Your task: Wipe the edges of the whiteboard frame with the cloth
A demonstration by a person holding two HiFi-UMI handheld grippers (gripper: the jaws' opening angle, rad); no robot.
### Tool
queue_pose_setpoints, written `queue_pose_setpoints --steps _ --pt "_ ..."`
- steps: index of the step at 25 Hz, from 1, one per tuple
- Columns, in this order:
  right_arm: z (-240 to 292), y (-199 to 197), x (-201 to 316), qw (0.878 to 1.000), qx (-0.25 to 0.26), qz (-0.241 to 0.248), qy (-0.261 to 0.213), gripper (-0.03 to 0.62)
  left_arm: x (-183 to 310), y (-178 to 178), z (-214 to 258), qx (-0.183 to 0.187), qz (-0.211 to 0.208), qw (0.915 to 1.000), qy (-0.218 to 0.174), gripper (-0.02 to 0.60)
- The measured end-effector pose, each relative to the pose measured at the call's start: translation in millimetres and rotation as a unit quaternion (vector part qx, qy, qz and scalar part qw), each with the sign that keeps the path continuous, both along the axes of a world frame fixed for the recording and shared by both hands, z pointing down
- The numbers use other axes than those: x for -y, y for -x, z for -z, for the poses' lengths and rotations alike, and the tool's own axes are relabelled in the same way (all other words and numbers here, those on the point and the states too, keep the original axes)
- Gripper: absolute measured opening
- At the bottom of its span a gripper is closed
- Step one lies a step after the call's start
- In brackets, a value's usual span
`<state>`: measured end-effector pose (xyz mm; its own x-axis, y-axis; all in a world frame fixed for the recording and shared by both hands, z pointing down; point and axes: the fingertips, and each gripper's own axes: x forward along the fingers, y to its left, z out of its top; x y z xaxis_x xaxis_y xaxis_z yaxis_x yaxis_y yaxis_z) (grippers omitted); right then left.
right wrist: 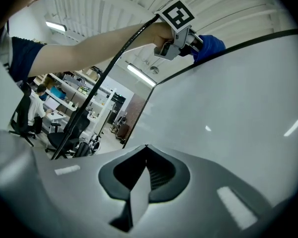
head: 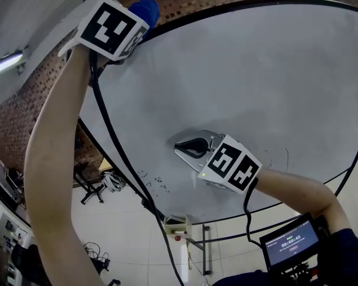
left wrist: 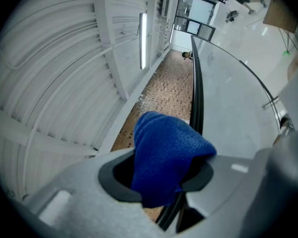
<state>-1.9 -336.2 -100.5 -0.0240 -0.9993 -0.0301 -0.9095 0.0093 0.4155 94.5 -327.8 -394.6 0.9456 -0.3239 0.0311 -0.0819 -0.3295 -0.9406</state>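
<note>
— While the left tool (left wrist: 161, 180) grips the blue cloth (left wrist: 164, 148), where does the cloth sit?
— Against the whiteboard's (head: 256, 82) black frame (left wrist: 196, 98), at its upper-left edge. Further right, the right tool (right wrist: 145, 170) is clenched and empty, pointing at the board's face.

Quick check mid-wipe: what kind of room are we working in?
Probably an office or lab workspace. A large whiteboard stands in front of a brick wall. Beyond it are office chairs and shelves under a strip light.
</note>
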Motion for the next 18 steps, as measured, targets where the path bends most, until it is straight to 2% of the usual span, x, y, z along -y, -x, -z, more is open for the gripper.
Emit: queue_pose_setpoints --steps 4,7,10,12,14,18 --pt "-13.9 -19.2 -5.1 1.000 0.016 -0.024 0.010 0.010 -7.0 -11.4 2.7 -0.021 -0.024 0.9995 0.007 0.170" --pt "-28.4 -40.2 -8.5 0.998 0.036 -0.043 0.020 0.010 -7.5 -16.0 13.7 -0.078 -0.036 0.9963 -0.009 0.178" --pt "-39.5 -61.8 -15.1 0.996 0.055 -0.074 0.021 0.009 -16.5 -7.8 15.1 -0.134 -0.082 0.9875 0.004 0.179" --pt "-40.5 -59.2 -24.5 0.993 0.068 -0.100 0.016 0.009 -25.4 22.4 11.7 -0.169 -0.118 0.9784 0.013 0.179" --pt "-44.5 -34.2 -40.7 0.988 0.089 -0.123 0.009 0.009 -37.0 73.0 -6.7 -0.190 -0.154 0.9693 0.020 0.178" --pt "-69.3 20.7 -87.3 0.979 0.122 -0.164 -0.009 0.009 -80.4 177.7 -98.2 -0.191 -0.258 0.9446 0.065 0.176"
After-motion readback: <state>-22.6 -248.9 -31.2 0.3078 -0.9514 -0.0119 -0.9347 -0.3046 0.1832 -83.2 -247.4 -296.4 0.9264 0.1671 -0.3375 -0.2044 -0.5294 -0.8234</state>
